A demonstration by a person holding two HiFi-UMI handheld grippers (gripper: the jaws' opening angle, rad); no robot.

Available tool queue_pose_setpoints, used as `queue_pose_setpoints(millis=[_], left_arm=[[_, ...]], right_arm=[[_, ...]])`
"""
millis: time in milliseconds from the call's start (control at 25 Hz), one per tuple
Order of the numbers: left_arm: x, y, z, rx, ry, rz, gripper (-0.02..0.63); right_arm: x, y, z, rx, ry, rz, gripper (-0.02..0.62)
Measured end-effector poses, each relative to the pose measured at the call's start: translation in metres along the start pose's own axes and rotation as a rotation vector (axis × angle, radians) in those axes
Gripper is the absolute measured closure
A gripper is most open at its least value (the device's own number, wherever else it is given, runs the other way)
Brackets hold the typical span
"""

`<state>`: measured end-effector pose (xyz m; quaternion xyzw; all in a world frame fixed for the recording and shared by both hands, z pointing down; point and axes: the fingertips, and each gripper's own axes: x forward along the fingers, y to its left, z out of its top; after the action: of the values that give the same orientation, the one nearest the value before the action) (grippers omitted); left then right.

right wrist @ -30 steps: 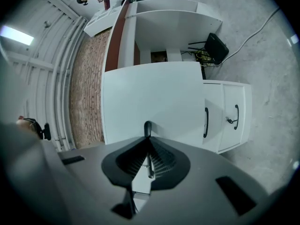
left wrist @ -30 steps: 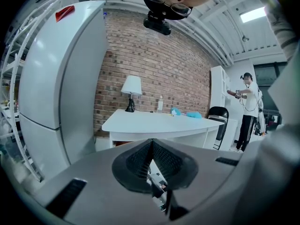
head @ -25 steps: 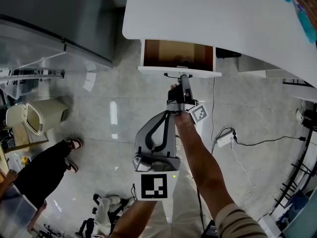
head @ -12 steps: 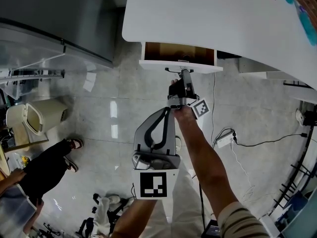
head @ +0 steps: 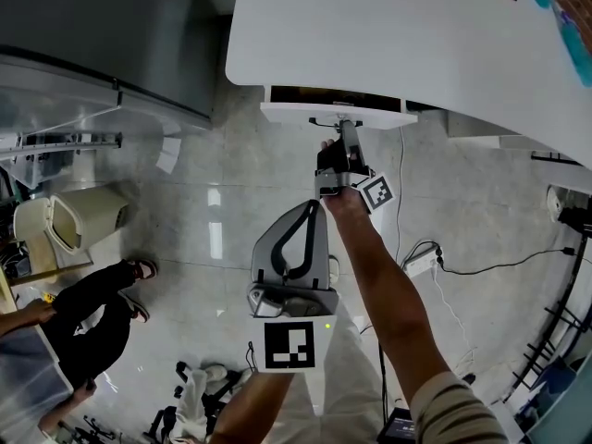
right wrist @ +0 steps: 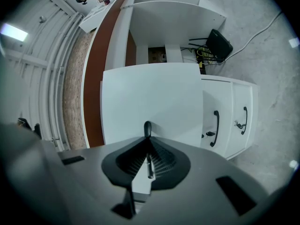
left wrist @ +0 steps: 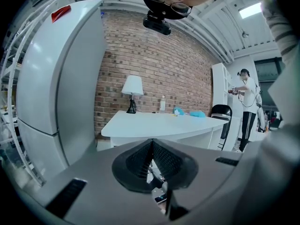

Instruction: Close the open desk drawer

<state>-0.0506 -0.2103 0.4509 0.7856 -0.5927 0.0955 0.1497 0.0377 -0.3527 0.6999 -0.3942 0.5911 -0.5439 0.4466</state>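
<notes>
Step in hand: final closing push. The drawer [head: 333, 112] sits nearly flush under the desk [head: 388, 35], at 12 o'clock from the right gripper [head: 344, 135], whose jaws pinch the drawer handle [right wrist: 147, 128]. The left gripper [head: 313, 213] is at 6 o'clock, jaws pressed together and empty. The next move calls for a short push home, then release.

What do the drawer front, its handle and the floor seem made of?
The drawer front: smooth matte white, likely painted or laminated board. The handle: thin dark bar, probably metal. The floor: glossy grey tile, with grout lines and light reflections.
</notes>
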Motion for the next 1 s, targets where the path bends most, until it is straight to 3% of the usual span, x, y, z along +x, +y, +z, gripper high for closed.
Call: queue_pose_setpoints(millis=[320, 480, 1000], left_arm=[[0.006, 0.0, 0.0, 0.018, 0.009, -0.008, 0.6], [0.011, -0.003, -0.001, -0.023, 0.003, 0.01, 0.6], [0.017, -0.007, 0.003, 0.033, 0.007, -0.003, 0.6]], right_arm=[[0.009, -0.002, 0.004, 0.0, -0.012, 0.002, 0.571], [0.02, -0.002, 0.007, 0.009, -0.003, -0.007, 0.571], [0.037, -0.002, 0.01, -0.007, -0.001, -0.009, 0.571]])
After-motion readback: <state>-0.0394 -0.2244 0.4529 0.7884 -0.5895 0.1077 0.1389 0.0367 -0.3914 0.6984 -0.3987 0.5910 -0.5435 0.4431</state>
